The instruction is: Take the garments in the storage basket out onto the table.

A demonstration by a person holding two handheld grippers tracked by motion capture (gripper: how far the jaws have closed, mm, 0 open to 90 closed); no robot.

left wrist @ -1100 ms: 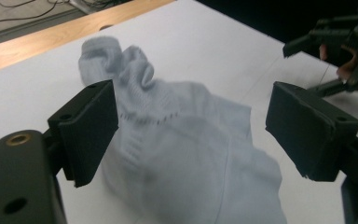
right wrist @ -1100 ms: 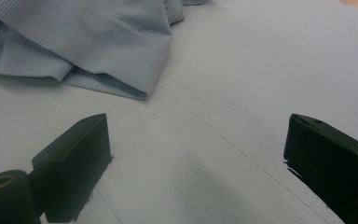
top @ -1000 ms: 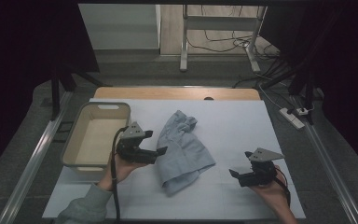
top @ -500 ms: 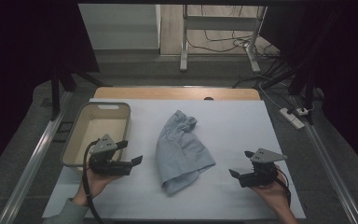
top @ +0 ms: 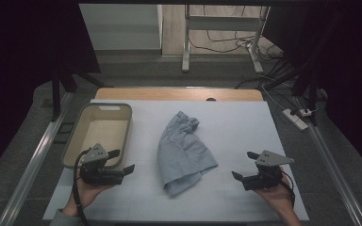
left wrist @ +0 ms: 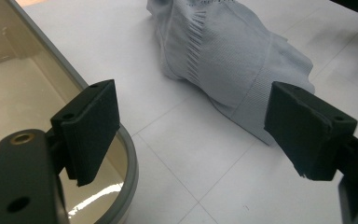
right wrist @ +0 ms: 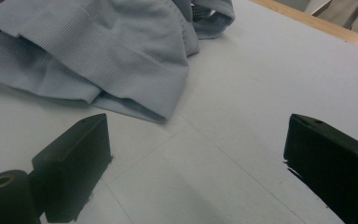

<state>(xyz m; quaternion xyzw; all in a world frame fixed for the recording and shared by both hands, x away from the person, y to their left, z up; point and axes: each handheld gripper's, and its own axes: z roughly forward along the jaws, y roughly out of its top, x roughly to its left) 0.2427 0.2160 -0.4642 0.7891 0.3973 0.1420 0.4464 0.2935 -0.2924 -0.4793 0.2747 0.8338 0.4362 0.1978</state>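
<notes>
In the left gripper view the beige bin (left wrist: 51, 93) is cut by the left and bottom edges, so just one curved corner of its rim and part of its floor can be made out, and the light blue garment (left wrist: 223, 56) runs off the top edge. In the right gripper view the same garment is cut by the top and left edges. In the high view, each forearm runs off the bottom edge and the surroundings of the table (top: 235, 122) lie too dark to make out.

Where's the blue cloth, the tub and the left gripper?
blue cloth (top: 185, 149), high view, middle of the fabric.
tub (top: 125, 112), high view, far right corner of its rim.
left gripper (top: 121, 160), high view, midway between its fingertips.
</notes>
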